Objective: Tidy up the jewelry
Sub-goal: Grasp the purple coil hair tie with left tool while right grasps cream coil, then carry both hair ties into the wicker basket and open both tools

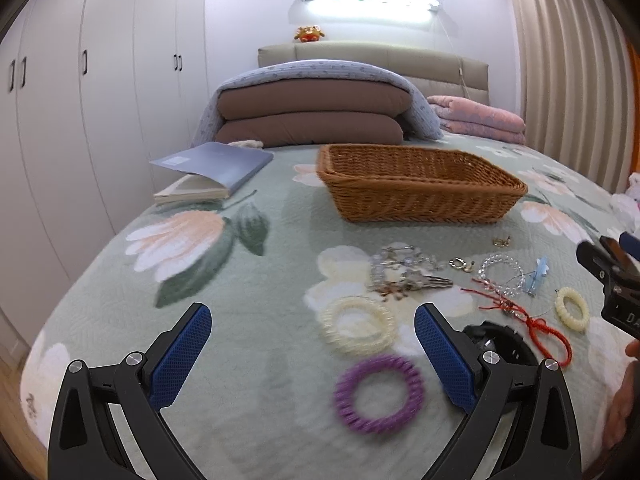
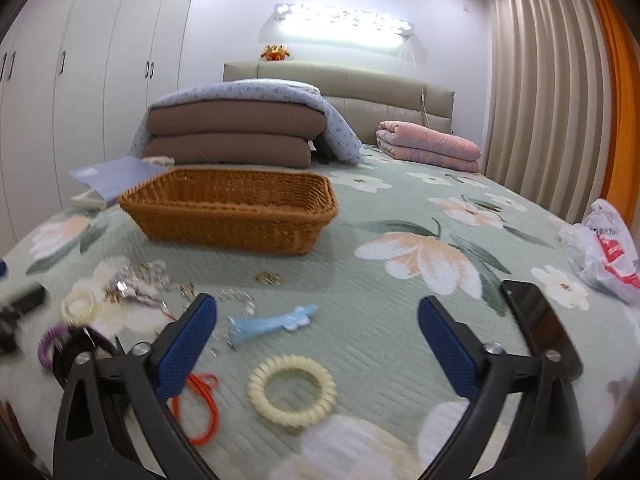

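Jewelry lies scattered on the floral bedspread in front of a brown wicker basket [image 1: 420, 184], also in the right wrist view [image 2: 232, 212]. In the left wrist view I see a purple coil ring [image 1: 376, 394], a large cream coil ring [image 1: 358, 324], a small cream ring [image 1: 572, 309], a red cord [image 1: 536, 326], a clear bead bracelet [image 1: 502, 274] and a blue clip [image 1: 538, 274]. My left gripper [image 1: 312, 344] is open and empty, just above the purple ring. My right gripper [image 2: 316, 336] is open and empty above a cream coil ring [image 2: 291, 390], with the blue clip [image 2: 272, 322] beyond it.
A blue book [image 1: 212, 170] lies left of the basket. Folded brown and blue quilts [image 1: 312, 112] and a pink blanket [image 1: 480, 120] sit by the headboard. A dark phone [image 2: 540, 328] and a plastic bag [image 2: 604, 252] lie at the right. Wardrobes stand left, curtains right.
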A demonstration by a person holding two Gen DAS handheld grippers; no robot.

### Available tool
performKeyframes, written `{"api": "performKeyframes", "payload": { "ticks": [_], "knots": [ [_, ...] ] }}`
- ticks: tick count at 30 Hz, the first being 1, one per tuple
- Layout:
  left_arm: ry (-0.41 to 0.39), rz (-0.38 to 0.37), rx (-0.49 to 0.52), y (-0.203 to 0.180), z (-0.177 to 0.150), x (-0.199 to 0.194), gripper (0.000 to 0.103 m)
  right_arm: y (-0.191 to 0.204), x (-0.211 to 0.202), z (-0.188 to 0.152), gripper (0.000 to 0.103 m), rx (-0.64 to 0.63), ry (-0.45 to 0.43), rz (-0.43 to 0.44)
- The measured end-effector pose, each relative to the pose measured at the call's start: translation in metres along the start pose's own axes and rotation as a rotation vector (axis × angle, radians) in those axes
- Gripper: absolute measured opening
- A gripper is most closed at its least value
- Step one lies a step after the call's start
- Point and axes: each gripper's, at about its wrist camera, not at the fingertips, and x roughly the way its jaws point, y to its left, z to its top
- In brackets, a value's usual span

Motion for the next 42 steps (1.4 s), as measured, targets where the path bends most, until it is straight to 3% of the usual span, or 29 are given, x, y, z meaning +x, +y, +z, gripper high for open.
{"api": "performKeyframes", "payload": {
  "ticks": [4, 6, 7, 9, 10, 14, 17, 20, 23, 25, 26, 28, 29, 36, 42],
  "knots": [
    [0.059, -0.114, -0.083, 0.043, -0.005, -0.008, 0.101, -0.01, 0.007, -0.01, 0.083, -0.025, 0.071, 0.001],
    [0.113, -0.173, -0.133, 0.059, -0.014, -0.004, 0.098, -0.013, 0.01, -0.014, 0.057, -0.022, 0.105, 0.033],
    [0.133, -0.199, -0.149, 0.063, -0.018, -0.001, 0.094, -0.013, 0.013, -0.016, 0.054, -0.018, 0.126, 0.053],
    [0.188, -0.256, -0.182, 0.064, -0.024, 0.007, 0.071, -0.014, 0.015, -0.019, 0.052, -0.01, 0.144, 0.079],
    [0.217, -0.275, -0.181, 0.06, -0.026, 0.012, 0.066, -0.014, 0.015, -0.02, 0.052, -0.009, 0.146, 0.089],
    [0.238, -0.297, -0.12, 0.039, -0.029, 0.016, 0.063, -0.019, 0.012, -0.022, 0.049, -0.002, 0.162, 0.101],
    [0.259, -0.352, -0.115, 0.03, -0.028, 0.018, 0.063, -0.024, 0.018, -0.022, 0.048, 0.036, 0.215, 0.181],
    [0.28, -0.348, -0.103, 0.021, -0.028, 0.024, 0.059, -0.021, 0.03, -0.02, 0.047, 0.036, 0.263, 0.178],
    [0.283, -0.317, -0.072, 0.014, -0.025, 0.027, 0.054, -0.013, 0.048, -0.02, 0.031, 0.016, 0.321, 0.185],
    [0.286, -0.297, -0.055, 0.011, -0.025, 0.028, 0.048, -0.004, 0.05, -0.021, 0.027, -0.024, 0.312, 0.161],
    [0.285, -0.276, -0.039, 0.008, -0.025, 0.029, 0.04, 0.0, 0.048, -0.022, 0.02, -0.049, 0.305, 0.154],
    [0.276, -0.231, 0.003, 0.003, -0.026, 0.029, 0.026, 0.009, 0.043, -0.024, 0.015, -0.092, 0.287, 0.133],
    [0.272, -0.227, 0.013, 0.002, -0.027, 0.028, 0.011, 0.011, 0.041, -0.025, 0.014, -0.105, 0.281, 0.126],
    [0.232, -0.267, -0.054, 0.013, -0.021, 0.022, 0.01, 0.003, 0.028, -0.011, 0.013, -0.039, 0.233, 0.19],
    [0.127, -0.285, -0.067, 0.013, 0.021, 0.01, 0.01, 0.006, 0.025, 0.048, 0.013, -0.036, 0.129, 0.212]
  ]
}}
